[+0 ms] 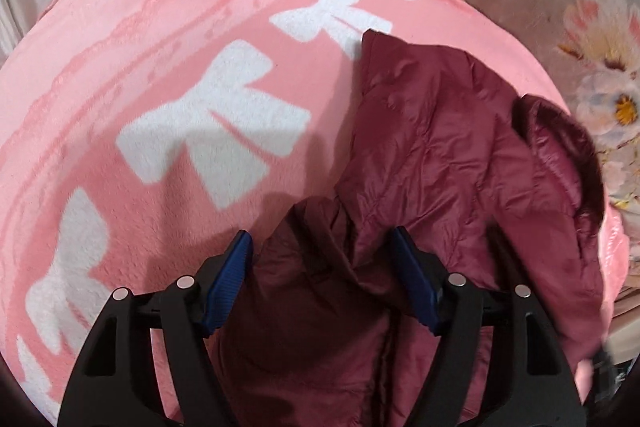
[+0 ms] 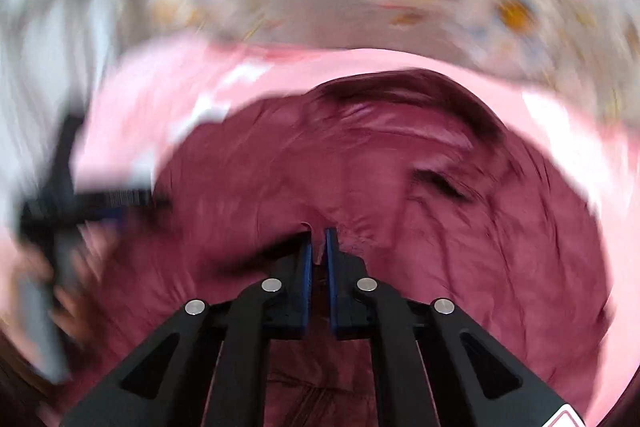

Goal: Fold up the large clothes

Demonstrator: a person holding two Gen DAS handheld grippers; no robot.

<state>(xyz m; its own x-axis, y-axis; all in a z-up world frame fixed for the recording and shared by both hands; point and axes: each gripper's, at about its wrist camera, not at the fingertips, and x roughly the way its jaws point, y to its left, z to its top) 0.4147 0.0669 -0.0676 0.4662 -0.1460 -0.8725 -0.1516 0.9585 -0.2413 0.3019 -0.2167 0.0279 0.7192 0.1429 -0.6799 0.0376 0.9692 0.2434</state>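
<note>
Lying crumpled on a pink fleece blanket with white bows (image 1: 168, 75), a maroon quilted puffer jacket (image 1: 440, 147) is seen. The left gripper (image 1: 320, 279) is spread above its fabric; the right gripper (image 2: 318, 247) is pinched on a thin fold. Slippery nylon could be pulled free, or the blanket caught instead.

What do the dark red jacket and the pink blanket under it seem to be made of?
Dark red jacket: probably thin quilted nylon or polyester; it has a slight sheen, stitched panels and fine crinkles.
Pink blanket: likely plush fleece; its surface looks matte and fuzzy, with white bow shapes.
</note>
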